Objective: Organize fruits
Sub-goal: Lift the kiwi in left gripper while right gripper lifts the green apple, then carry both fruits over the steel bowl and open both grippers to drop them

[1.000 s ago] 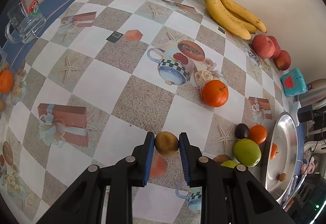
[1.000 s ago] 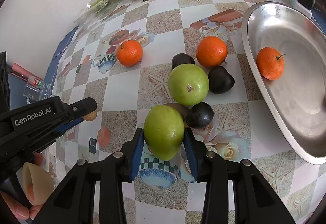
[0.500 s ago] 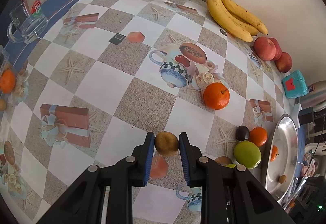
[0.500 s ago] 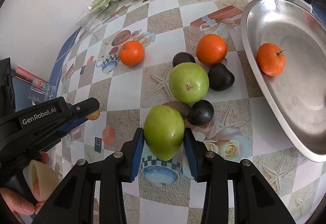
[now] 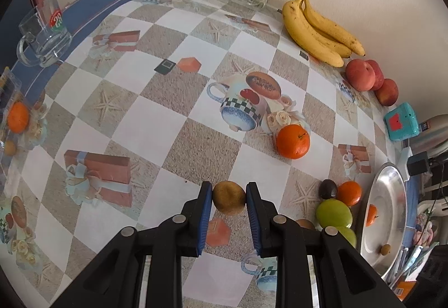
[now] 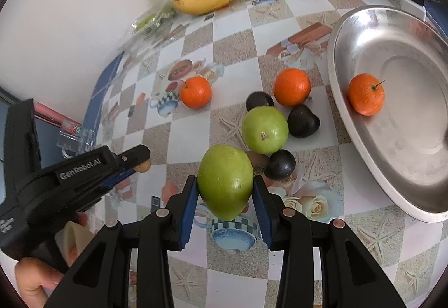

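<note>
Bright soft daylight, faint shadows, sharp focus, strong fisheye bending, dark corners

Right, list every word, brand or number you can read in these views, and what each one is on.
"GenRobot.AI": white lettering on the side of the left gripper, seen from the right wrist camera.
"28": on the red and green label of the glass mug.
Small white print at the left gripper's rear end: too small to read.
Nothing else legible.

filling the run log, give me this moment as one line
left tongs: shut on small brown fruit | right tongs: shut on large green fruit | steel tray: one orange
</note>
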Demonstrator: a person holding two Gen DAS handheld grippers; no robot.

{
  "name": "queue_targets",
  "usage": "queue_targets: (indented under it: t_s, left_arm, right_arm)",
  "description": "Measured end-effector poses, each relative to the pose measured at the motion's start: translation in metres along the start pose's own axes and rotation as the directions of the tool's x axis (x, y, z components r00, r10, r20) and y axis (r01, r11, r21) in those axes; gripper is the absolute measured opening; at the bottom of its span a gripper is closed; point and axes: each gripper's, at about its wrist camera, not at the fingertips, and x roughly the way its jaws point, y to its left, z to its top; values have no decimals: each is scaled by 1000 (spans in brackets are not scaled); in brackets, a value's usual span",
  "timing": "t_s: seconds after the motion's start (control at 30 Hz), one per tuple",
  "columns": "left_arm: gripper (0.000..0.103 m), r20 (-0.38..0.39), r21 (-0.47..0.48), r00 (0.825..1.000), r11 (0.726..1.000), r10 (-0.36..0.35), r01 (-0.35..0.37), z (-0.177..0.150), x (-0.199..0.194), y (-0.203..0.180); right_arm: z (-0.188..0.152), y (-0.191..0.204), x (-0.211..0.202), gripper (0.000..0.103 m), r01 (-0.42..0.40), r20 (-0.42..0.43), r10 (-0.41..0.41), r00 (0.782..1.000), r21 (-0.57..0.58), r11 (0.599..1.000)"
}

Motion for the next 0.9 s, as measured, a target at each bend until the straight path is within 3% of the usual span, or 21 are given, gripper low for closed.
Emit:
queue_targets:
  t_s: [0.53,0.9]
  left_arm:
    - [27,113,0,993,1000,-25,25,7,-44,-5]
    - [27,118,16,993,1000,-8,6,3,-45,-13]
  right_arm:
    - [9,9,-59,41,-52,155,56,986,-31,998]
    - [11,-8,-58,41,-40,148,39,988,7,999]
